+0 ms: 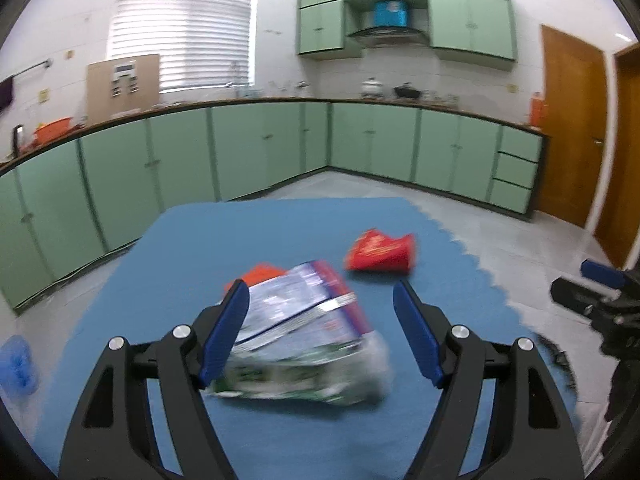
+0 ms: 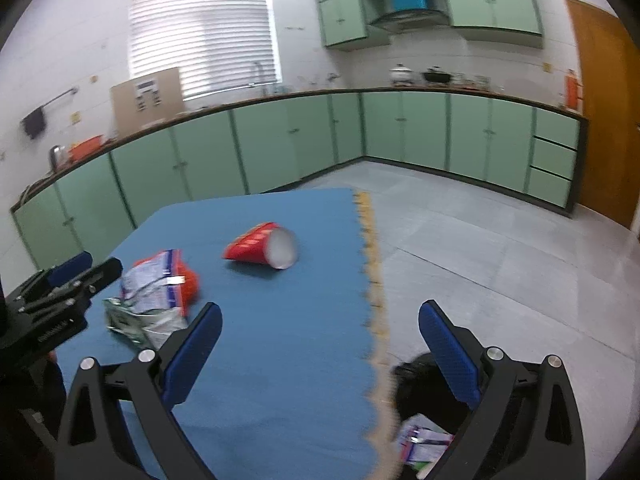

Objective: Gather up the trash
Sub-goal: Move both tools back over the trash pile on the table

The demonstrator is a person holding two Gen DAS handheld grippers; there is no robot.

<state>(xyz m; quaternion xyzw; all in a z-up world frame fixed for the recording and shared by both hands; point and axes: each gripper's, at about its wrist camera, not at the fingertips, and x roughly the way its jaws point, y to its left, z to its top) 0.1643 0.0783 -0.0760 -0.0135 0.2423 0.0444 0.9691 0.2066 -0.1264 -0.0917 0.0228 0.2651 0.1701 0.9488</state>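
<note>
A crumpled white, purple and green wrapper lies on the blue foam mat, which is spread on the grey tiled floor. It sits in the mat's near half, toward the left edge as the right wrist view shows it, with an orange packet tucked under its far side. The left gripper hangs over this pile with its fingers set well apart; the wrapper shows between them, the left pad looks to be at or just beside its edge, and the right pad stands clear of it. Whether the left pad touches cannot be told through the blur. Nothing is gripped.

Beyond the wrapper, nearer the middle of the mat, a red paper cup lies on its side with its white mouth turned toward the mat's toothed right edge. It is apart from the pile.

The right gripper is over the mat's right edge with its fingers spread as wide as they go and empty. Just below its right finger, off the mat on the floor, a black trash bag stands open with a purple and white wrapper inside.

Green cabinets under a dark counter run along the far walls, with a blinded window above and a wooden door at the right.
</note>
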